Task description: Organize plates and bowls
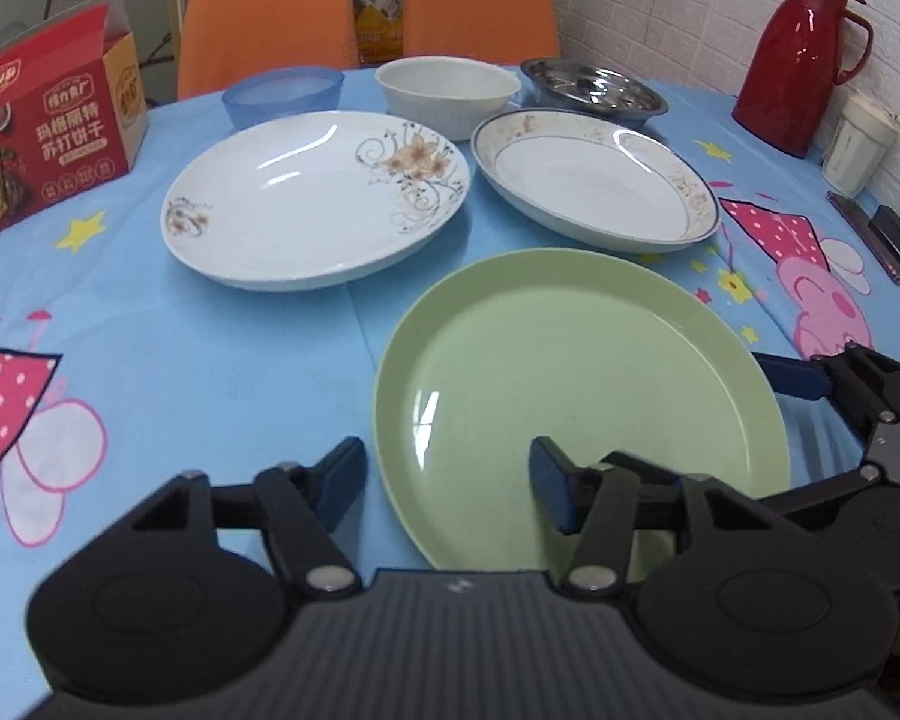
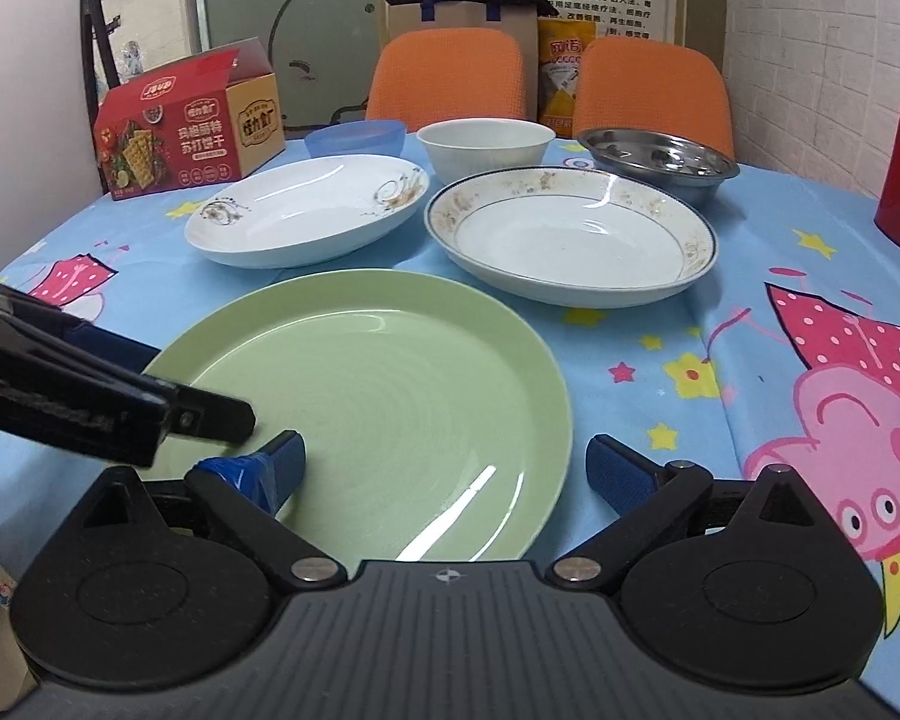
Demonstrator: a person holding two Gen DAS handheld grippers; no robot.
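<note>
The round pale-green plastic plate [image 1: 576,402] is seen at lower centre of both views, lying on the blue cartoon-printed surface [image 1: 210,360]. Its rim is straddled by the left gripper [image 1: 447,480] and the right gripper [image 2: 444,468], both with jaws apart, no pad visibly pressing. Behind lie a white flower-patterned plate [image 1: 312,198], a blue-rimmed white plate [image 1: 594,180] and three bowls.

Glossy green plate [image 2: 384,372], shiny metal bowl [image 2: 660,165], matt printed tablecloth [image 2: 780,240].
</note>
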